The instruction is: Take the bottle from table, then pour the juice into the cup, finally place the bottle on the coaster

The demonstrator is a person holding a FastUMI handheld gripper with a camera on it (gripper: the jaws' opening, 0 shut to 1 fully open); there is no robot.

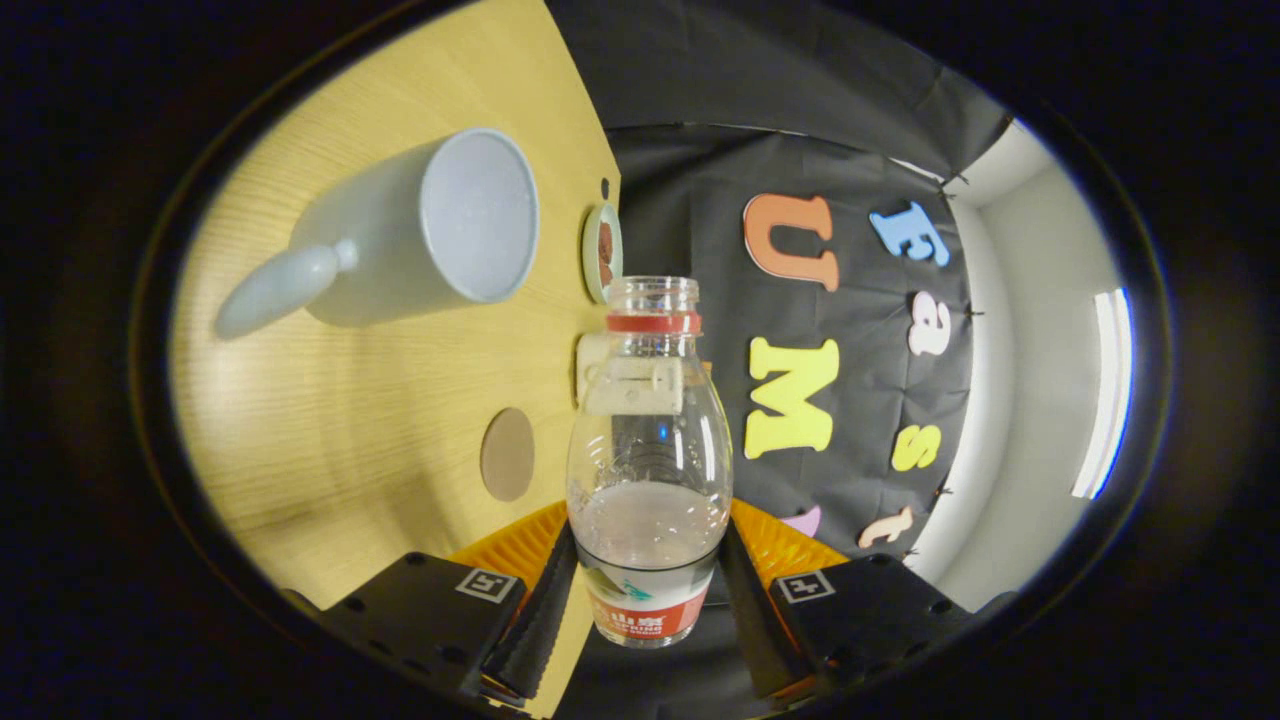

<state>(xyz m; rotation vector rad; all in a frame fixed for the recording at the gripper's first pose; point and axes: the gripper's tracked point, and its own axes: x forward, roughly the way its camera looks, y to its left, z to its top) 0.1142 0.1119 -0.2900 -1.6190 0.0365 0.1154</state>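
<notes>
My gripper is shut on a clear plastic bottle, both fingers pressing its lower body just above the red and white label. The bottle has no cap, and a red ring circles its neck. A pale cloudy liquid sits in its lower part. The view is rolled, so the wooden table stands to the left of the bottle. A pale blue cup with a handle stands on the table beyond the fingers, left of the bottle's mouth. A round brown coaster lies on the table close to the left finger.
A small round dish with something brown in it sits near the table's edge, just past the bottle's mouth. A white block lies at that edge, partly hidden behind the bottle. The booth's black cloth wall hangs beyond.
</notes>
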